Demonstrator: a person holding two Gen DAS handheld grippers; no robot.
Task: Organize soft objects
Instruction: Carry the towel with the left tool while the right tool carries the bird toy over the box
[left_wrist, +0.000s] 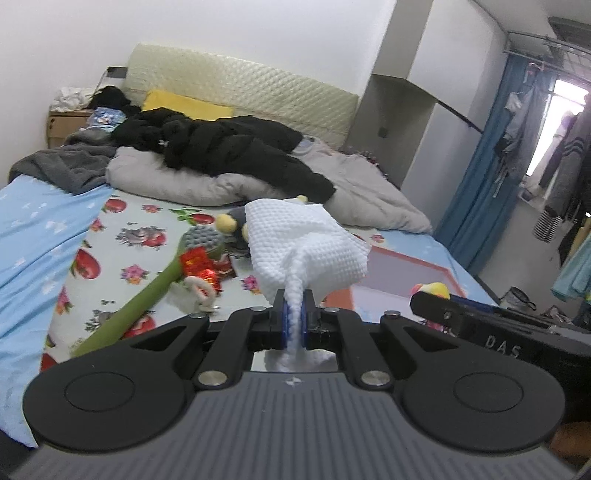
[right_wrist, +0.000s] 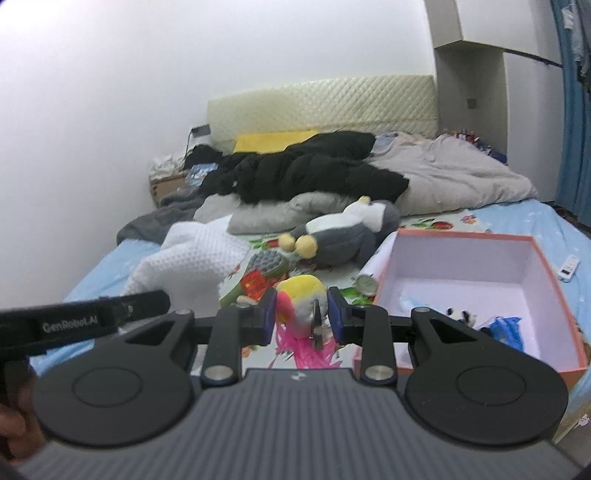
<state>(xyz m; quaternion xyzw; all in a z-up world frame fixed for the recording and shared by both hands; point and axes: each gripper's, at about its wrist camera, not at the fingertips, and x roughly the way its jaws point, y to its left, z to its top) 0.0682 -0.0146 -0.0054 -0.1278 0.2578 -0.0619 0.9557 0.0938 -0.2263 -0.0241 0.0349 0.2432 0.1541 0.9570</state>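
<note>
My left gripper (left_wrist: 294, 317) is shut on a white waffle-textured cloth (left_wrist: 306, 247), which bunches up in front of it above the bed. The same white cloth (right_wrist: 192, 258) shows at the left of the right wrist view. My right gripper (right_wrist: 301, 317) is shut on a small plush toy (right_wrist: 301, 295) with a yellow head, grey body and pink tail feathers, lifted above the sheet. An open pink box (right_wrist: 465, 236) with a white inside sits to its right, with a small panda toy (right_wrist: 460, 315) and blue items inside. A grey penguin plush (right_wrist: 340, 236) lies beyond.
A green long-handled brush (left_wrist: 147, 291) and a red trinket (left_wrist: 195, 262) lie on the flowered sheet (left_wrist: 122, 236). A black jacket (left_wrist: 229, 147), grey duvet (left_wrist: 369, 192) and headboard fill the far bed. A small clock (right_wrist: 365, 284) sits by the box. Clothes hang at the right.
</note>
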